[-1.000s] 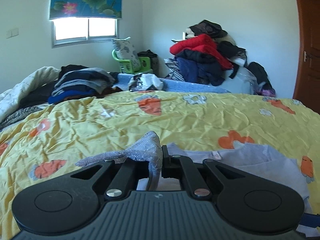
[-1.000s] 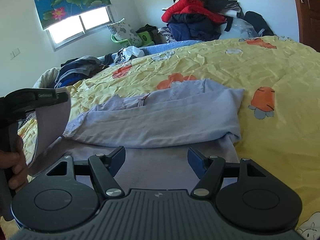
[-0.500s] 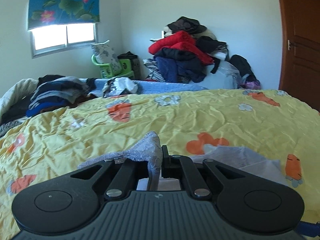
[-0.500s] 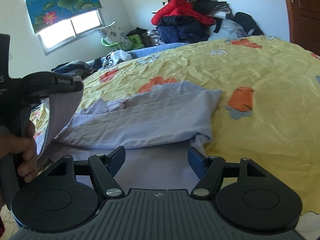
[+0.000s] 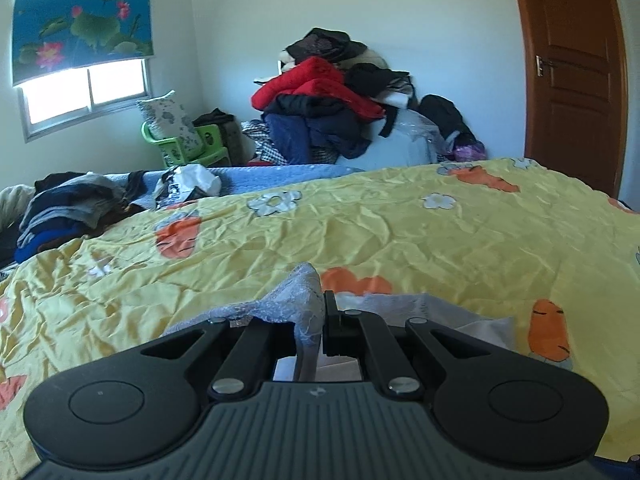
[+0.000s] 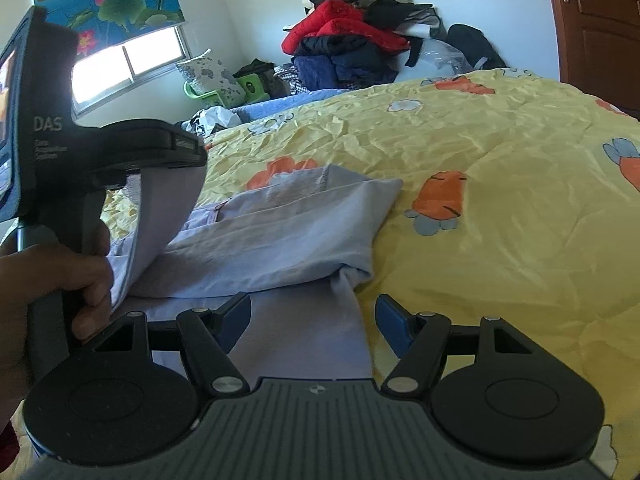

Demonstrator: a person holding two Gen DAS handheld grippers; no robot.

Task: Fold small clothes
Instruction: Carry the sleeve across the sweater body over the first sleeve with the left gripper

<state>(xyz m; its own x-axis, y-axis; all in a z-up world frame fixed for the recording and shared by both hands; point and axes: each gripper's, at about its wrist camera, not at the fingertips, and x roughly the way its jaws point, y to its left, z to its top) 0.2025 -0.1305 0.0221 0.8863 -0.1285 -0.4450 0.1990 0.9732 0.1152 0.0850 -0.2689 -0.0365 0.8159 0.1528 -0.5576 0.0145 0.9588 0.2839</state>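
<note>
A pale lilac garment (image 6: 288, 236) lies partly folded on the yellow quilt (image 6: 500, 168). My left gripper (image 5: 322, 320) is shut on a lace-trimmed edge of the garment (image 5: 298, 300), which sticks up between its jaws. In the right wrist view the left gripper (image 6: 188, 148) holds that flap lifted at the left, with a hand (image 6: 48, 288) on its handle. My right gripper (image 6: 314, 320) stands open low over the near part of the garment, its blue pads (image 6: 394, 324) apart with flat cloth beneath them.
A heap of red and dark clothes (image 5: 320, 96) is piled against the far wall. Folded dark clothes (image 5: 60, 212) lie at the bed's far left. A green chair (image 5: 188, 144) stands under the window, and a brown door (image 5: 572, 72) is at the right.
The left gripper has carried the lifted flap rightwards across the garment, closer to the right gripper. The right gripper has drifted a little and stays open.
</note>
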